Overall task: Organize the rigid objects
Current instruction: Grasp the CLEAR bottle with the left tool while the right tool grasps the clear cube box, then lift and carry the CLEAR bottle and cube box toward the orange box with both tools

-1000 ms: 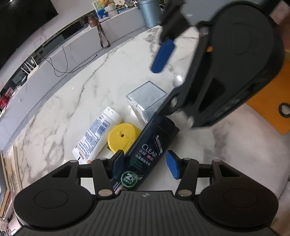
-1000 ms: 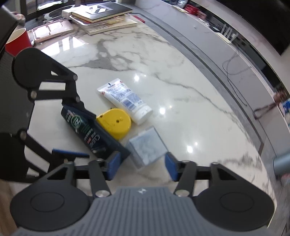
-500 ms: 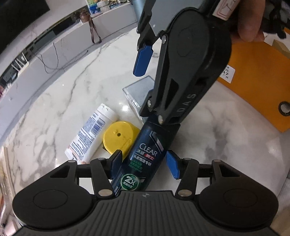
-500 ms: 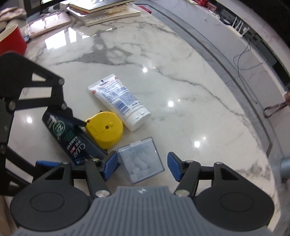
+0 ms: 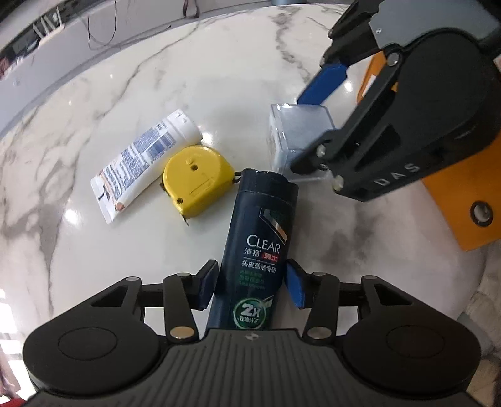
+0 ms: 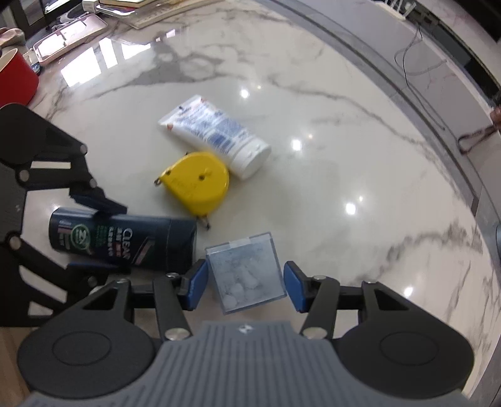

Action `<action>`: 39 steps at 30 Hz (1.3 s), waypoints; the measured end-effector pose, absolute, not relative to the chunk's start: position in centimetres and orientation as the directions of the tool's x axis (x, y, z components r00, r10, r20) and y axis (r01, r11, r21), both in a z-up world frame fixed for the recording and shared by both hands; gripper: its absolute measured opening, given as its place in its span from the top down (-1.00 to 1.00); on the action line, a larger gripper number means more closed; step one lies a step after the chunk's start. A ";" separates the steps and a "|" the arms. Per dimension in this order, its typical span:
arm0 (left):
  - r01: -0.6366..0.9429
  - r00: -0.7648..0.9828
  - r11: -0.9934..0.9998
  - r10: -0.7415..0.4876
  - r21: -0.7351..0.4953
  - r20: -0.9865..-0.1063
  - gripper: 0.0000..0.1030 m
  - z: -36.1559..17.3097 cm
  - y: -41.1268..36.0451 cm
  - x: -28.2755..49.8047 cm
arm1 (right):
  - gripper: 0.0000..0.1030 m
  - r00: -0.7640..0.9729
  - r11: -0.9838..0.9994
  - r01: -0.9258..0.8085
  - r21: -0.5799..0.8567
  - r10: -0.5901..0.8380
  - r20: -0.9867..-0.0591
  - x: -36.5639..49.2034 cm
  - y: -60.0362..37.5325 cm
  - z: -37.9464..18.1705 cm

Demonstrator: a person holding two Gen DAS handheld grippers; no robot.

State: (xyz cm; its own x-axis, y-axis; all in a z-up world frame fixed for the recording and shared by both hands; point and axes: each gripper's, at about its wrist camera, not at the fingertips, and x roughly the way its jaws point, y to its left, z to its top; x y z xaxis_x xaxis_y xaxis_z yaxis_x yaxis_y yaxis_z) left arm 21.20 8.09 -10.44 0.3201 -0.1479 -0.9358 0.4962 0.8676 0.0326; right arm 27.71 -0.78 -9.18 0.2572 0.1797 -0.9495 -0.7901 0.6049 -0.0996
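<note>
A dark CLEAR shampoo bottle [image 5: 256, 250] lies on the marble table, its base end between the pads of my left gripper [image 5: 250, 286]; the jaws are open around it with small gaps. It also shows in the right wrist view [image 6: 122, 241]. A clear plastic box [image 6: 247, 272] of white pieces sits between the open pads of my right gripper [image 6: 245, 289], apart from both. The box also shows in the left wrist view [image 5: 297, 125]. A yellow tape measure [image 5: 195, 181] and a white tube [image 5: 144, 156] lie beside the bottle.
An orange board [image 5: 454, 200] lies at the table's right edge in the left wrist view. A red cup [image 6: 15, 78], a pink tray [image 6: 69, 37] and stacked books [image 6: 147, 9] stand at the far side. A grey ledge with cables [image 6: 422, 59] runs beyond the table.
My right gripper has moved forward so the clear box now sits between its pads. My left gripper has closed in around the shampoo bottle, which has turned a little on the table.
</note>
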 end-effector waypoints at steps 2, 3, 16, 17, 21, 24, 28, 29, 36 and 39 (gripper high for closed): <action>0.505 0.349 0.861 -0.141 0.059 -0.926 -0.24 -10.5 7.6 21.0 | -0.02 0.242 0.605 -0.791 -0.086 0.181 -0.953 27.4 -1.0 -9.3; 0.508 0.358 0.859 -0.141 0.065 -0.923 -0.25 -10.5 7.4 20.9 | -0.03 0.244 0.604 -0.792 -0.087 0.183 -0.952 27.4 -1.1 -9.3; 0.435 0.366 0.900 -0.134 0.042 -0.921 0.05 -10.4 6.8 20.4 | 0.09 0.247 0.660 -0.750 -0.048 0.211 -0.946 27.0 -2.0 -10.6; 0.425 0.366 0.904 -0.126 0.045 -0.922 0.08 -10.4 7.0 20.2 | 0.09 0.247 0.666 -0.744 -0.046 0.211 -0.946 26.9 -2.1 -10.6; 0.396 0.370 0.917 -0.106 0.053 -0.923 0.18 -10.0 6.8 19.8 | 0.10 0.263 0.687 -0.726 -0.047 0.213 -0.941 26.0 -2.6 -10.2; 0.375 0.366 0.926 -0.110 0.039 -0.924 0.19 -9.9 7.0 20.0 | 0.12 0.281 0.695 -0.717 -0.055 0.217 -0.935 25.2 -3.2 -9.5; 0.337 0.394 0.941 -0.103 0.039 -0.913 0.20 -9.0 7.5 19.4 | 0.12 0.295 0.700 -0.712 -0.056 0.227 -0.928 24.3 -3.9 -8.8; 0.333 0.399 0.942 -0.111 0.031 -0.910 0.20 -8.7 7.6 19.3 | 0.12 0.302 0.700 -0.711 -0.059 0.228 -0.926 24.0 -4.1 -8.6; 0.324 0.437 0.946 -0.154 -0.004 -0.886 0.23 -6.5 7.4 17.9 | 0.12 0.326 0.707 -0.705 -0.058 0.251 -0.911 22.2 -5.4 -6.9; 0.315 0.452 0.949 -0.167 -0.018 -0.876 0.24 -6.0 7.0 17.5 | 0.12 0.340 0.709 -0.704 -0.052 0.271 -0.901 21.3 -6.0 -5.9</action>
